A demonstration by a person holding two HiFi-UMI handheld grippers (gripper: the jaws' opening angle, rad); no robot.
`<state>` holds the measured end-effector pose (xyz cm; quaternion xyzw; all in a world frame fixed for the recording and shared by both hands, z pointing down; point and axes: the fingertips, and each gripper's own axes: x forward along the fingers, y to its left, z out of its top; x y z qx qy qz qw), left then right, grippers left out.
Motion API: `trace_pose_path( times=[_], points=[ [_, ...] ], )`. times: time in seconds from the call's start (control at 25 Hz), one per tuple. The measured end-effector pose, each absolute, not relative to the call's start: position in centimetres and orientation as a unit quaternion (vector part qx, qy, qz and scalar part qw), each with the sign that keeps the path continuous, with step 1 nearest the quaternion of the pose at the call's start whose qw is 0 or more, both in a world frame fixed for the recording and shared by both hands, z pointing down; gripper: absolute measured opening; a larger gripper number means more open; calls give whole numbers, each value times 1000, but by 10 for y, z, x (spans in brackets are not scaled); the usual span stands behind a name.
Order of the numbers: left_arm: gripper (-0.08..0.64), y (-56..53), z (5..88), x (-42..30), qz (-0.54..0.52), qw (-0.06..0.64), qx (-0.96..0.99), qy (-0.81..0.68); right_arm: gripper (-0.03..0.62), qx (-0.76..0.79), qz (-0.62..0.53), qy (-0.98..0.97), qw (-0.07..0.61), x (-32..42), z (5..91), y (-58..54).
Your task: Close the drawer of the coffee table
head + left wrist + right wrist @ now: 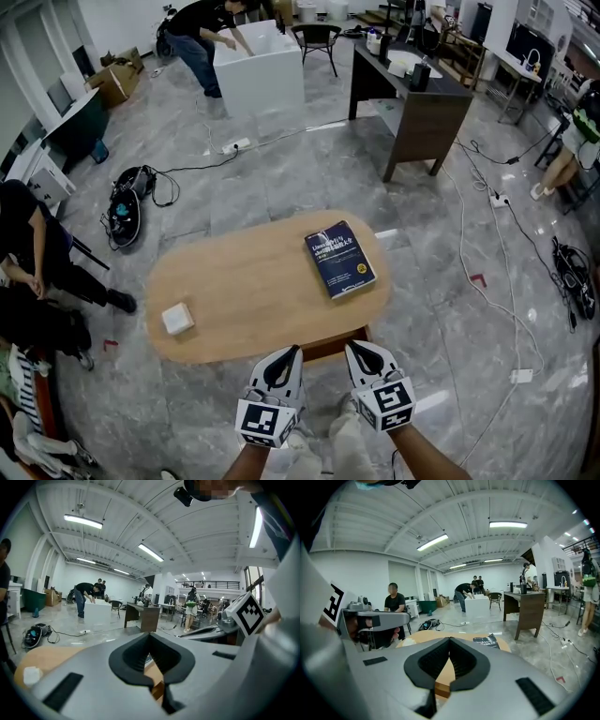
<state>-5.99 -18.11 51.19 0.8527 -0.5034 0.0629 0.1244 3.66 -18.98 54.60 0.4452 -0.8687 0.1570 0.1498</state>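
The oval wooden coffee table (244,281) lies in front of me in the head view. Under its near edge a dark brown drawer front (330,348) shows as a narrow strip. My left gripper (288,356) and right gripper (355,352) hover side by side at that edge, the strip between them. Both have their jaws together with nothing held. In the left gripper view the left gripper (150,635) points over the table top (47,660). Through the shut right gripper (450,639) a wooden drawer corner (442,689) is visible. How far the drawer stands out is hidden.
A blue book (339,260) lies on the table's right part and a small white box (177,319) on its left. A dark desk (412,103) stands behind, cables (497,234) run over the floor, and people (202,37) are at the back and left.
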Motion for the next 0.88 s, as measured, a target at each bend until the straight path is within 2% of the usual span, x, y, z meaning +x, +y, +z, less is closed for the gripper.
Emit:
trace_pose_path(
  times=[0.88],
  points=[
    [-2, -183, 592, -66, 94, 155, 847, -499, 12, 458, 206, -852, 151, 39, 633, -196]
  ],
)
